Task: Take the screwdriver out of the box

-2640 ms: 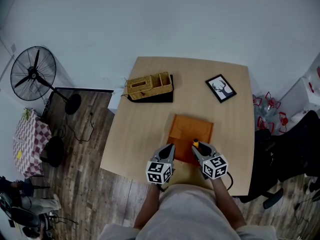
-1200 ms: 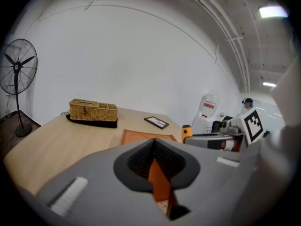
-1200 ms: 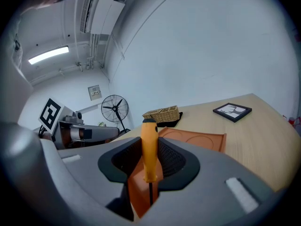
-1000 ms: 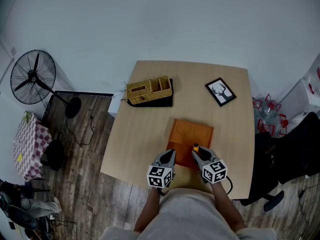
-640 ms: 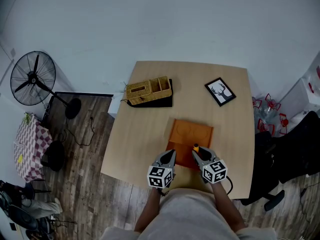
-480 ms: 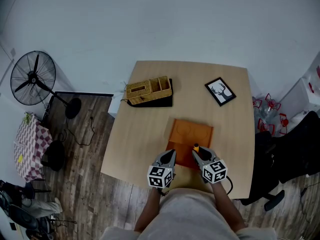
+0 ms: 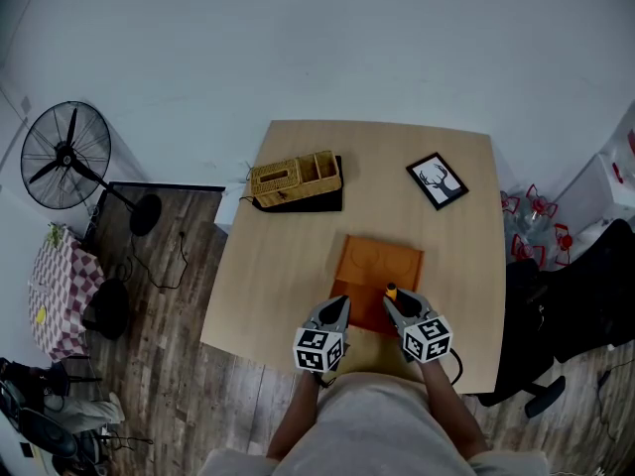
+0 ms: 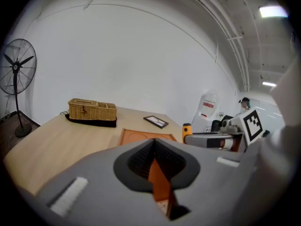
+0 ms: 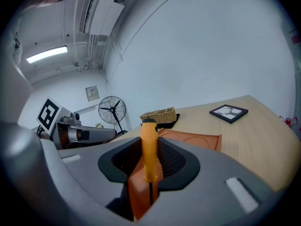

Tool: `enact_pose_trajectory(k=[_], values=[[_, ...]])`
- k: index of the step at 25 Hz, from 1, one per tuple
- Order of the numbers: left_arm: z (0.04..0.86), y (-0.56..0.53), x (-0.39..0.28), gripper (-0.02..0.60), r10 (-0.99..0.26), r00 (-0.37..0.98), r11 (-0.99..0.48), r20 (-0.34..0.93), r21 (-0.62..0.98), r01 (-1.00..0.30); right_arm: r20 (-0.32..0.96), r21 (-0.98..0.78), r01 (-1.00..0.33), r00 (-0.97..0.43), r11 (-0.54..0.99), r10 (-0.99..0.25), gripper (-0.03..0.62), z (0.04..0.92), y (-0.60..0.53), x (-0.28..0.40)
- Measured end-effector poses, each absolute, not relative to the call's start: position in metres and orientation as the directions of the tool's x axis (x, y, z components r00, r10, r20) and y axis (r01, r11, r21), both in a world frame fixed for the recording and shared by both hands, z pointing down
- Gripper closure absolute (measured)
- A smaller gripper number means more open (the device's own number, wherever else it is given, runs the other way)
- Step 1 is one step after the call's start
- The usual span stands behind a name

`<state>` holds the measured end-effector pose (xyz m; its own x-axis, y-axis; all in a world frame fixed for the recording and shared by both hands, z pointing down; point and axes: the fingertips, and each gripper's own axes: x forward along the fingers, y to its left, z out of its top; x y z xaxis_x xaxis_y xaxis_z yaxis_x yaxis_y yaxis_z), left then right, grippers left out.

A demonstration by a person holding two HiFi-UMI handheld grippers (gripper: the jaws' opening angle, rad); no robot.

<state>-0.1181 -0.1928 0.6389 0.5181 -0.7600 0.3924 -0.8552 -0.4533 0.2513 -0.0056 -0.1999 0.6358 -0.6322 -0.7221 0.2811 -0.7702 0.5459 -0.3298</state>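
A flat orange box (image 7: pixel 382 258) lies on the wooden table (image 7: pixel 288 256), close to its near edge. My left gripper (image 7: pixel 337 308) is at the box's near left corner. In the left gripper view its jaws are shut on a thin orange wall of the box (image 8: pixel 157 175). My right gripper (image 7: pixel 394 303) is over the box's near right part, shut on the screwdriver (image 7: pixel 390 291). In the right gripper view the screwdriver's orange handle (image 9: pixel 149 145) stands upright between the jaws, with the dark shaft running down below it. The handle's tip (image 8: pixel 187 130) also shows in the left gripper view.
A wicker basket on a black tray (image 7: pixel 296 175) stands at the table's far left. A framed deer picture (image 7: pixel 438 178) lies at the far right. A standing fan (image 7: pixel 64 152) is on the floor to the left and a black chair (image 7: pixel 585 296) to the right.
Only the head view has shifted slightly. Both grippers, the box and the screwdriver keep their places relative to each other.
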Motion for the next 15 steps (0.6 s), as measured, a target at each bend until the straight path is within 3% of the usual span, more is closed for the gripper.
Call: enact_pose_trajectory(k=[15], values=[[0.6324,-0.1924,-0.1157,0.526,-0.765,0.519,-0.462,0.381,0.236,-0.855,0.296,-0.328,-0.78,-0.62,0.533,-0.726,0.488,0.6368,-0.1994,-0.0005]])
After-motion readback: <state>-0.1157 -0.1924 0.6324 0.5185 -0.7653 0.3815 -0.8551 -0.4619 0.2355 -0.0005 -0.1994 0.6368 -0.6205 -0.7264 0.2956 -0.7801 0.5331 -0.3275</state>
